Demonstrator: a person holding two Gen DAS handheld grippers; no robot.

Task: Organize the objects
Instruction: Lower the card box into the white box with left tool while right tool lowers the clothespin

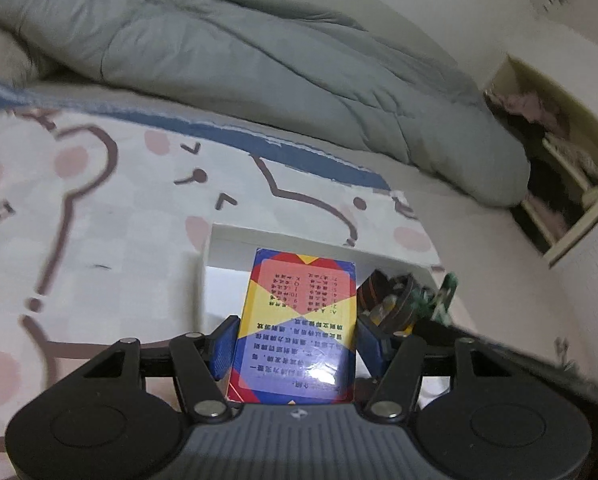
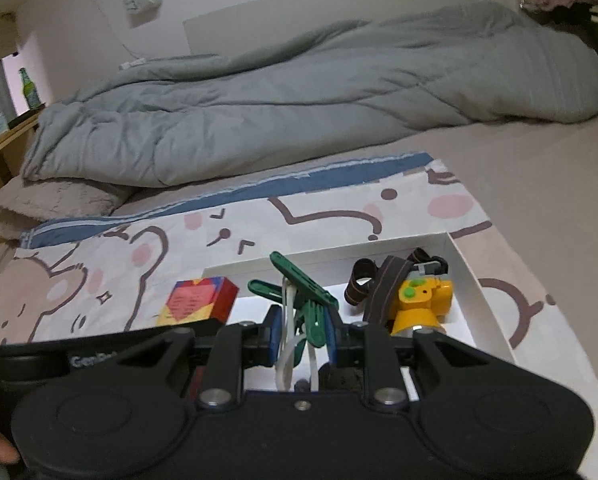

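Observation:
My left gripper (image 1: 297, 338) is shut on a colourful card box (image 1: 299, 320) and holds it over the left part of a shallow white box (image 1: 235, 240) on the bed. The card box also shows in the right wrist view (image 2: 197, 300), at the white box's left edge (image 2: 483, 300). My right gripper (image 2: 301, 330) is shut on green clothes pegs on a white loop (image 2: 305, 296), above the white box. A yellow toy camera (image 2: 423, 302) with a dark strap (image 2: 387, 284) lies in the white box's right half.
The white box sits on a bear-print sheet (image 2: 119, 264) on the bed. A grey quilt (image 2: 299, 92) is bunched along the far side. An open cabinet with clothes (image 1: 555, 148) stands at the right. A green bottle (image 2: 29, 88) stands on a shelf at the left.

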